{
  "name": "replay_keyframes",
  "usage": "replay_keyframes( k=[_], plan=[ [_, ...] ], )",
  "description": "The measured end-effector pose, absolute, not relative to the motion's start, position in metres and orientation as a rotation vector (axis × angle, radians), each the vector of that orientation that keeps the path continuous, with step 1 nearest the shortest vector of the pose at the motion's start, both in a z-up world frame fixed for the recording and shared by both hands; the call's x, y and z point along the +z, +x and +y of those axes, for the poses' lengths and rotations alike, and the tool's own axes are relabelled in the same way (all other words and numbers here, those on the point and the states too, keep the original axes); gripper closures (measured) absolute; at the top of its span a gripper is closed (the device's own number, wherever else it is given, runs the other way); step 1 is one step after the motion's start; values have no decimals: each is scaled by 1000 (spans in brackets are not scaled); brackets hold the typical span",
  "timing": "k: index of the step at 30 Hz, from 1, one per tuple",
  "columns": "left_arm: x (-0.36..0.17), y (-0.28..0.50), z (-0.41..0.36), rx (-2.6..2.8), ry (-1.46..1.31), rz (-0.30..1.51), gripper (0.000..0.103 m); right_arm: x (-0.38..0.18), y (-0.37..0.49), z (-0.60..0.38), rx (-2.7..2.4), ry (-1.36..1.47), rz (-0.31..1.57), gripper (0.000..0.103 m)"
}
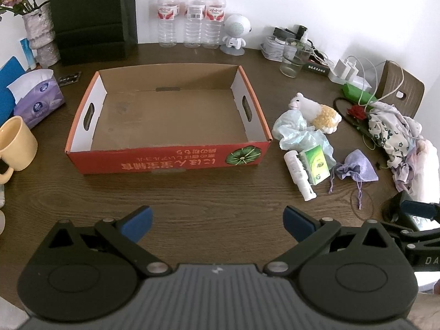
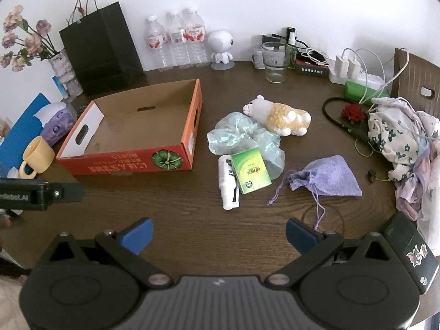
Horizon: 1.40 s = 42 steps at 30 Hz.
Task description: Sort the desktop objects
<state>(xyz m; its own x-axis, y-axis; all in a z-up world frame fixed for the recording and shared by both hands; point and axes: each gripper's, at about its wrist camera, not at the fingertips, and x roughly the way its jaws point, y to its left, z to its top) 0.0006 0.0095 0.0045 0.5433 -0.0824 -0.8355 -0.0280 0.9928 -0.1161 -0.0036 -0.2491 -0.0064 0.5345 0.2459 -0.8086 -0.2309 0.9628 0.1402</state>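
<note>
An empty orange cardboard box [image 1: 167, 162] [image 2: 123, 165] lies on the dark wooden table. To its right lie a plush sheep [image 1: 316, 111] [image 2: 280, 117], a crumpled pale plastic bag [image 1: 297, 134] [image 2: 239, 134], a green carton [image 1: 316, 165] [image 2: 250, 172], a white tube [image 1: 298, 174] [image 2: 228, 183] and a lilac drawstring pouch [image 1: 354, 169] [image 2: 327, 177]. My left gripper [image 1: 217, 224] hovers open above the table in front of the box, nothing between its blue pads. My right gripper [image 2: 218, 235] is open too, just short of the tube and pouch.
Water bottles [image 1: 189, 16], a white robot figure [image 1: 235, 34], a glass [image 1: 294, 57], chargers [image 2: 346, 67], a black bag [image 1: 93, 16] and a vase [image 1: 38, 33] line the back. Tissues [image 1: 38, 99] and a yellow mug [image 1: 15, 145] sit left; clothes [image 2: 398, 137], a chair right.
</note>
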Motion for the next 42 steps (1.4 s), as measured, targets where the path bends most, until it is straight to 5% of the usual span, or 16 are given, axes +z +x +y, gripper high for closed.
replay_keyframes(
  k=[42],
  plan=[
    [3,6,8,-28,-126,999,0,-8,5,-247,289,5,974,0]
  ],
)
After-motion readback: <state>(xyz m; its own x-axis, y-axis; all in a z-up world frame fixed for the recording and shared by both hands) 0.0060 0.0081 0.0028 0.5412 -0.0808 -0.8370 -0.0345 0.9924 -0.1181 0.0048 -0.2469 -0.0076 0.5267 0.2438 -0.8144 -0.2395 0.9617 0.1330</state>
